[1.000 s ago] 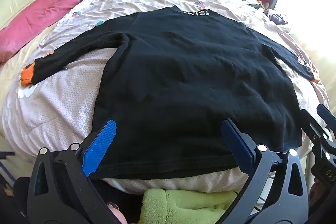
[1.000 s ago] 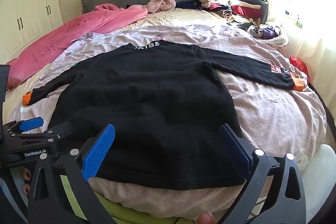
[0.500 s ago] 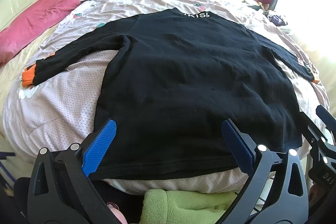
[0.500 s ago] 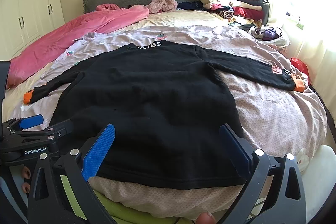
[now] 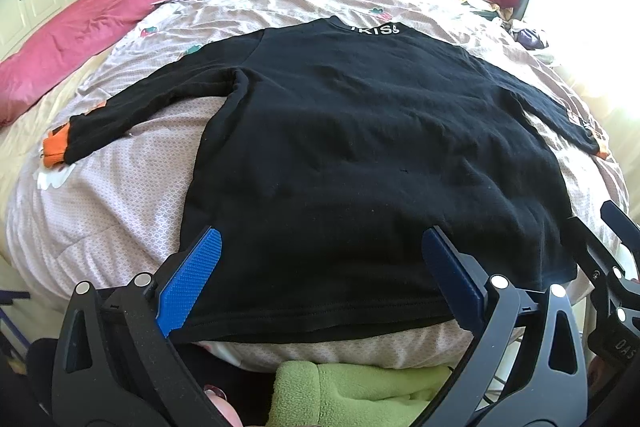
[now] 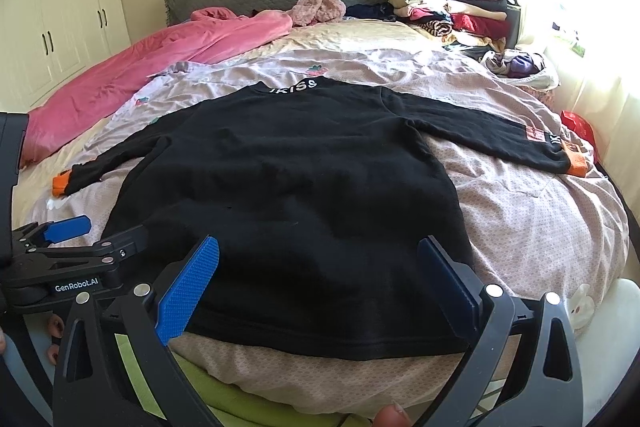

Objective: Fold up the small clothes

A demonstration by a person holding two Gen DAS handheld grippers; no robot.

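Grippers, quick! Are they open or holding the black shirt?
Left gripper: open, holding nothing, above the black shirt's hem.
Right gripper: open, holding nothing.

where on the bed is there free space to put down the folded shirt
Free: the quilt between the black shirt body and its right sleeve, and the beige sheet between pink duvet and clothes pile. The headboard corner by that pile is crowded.
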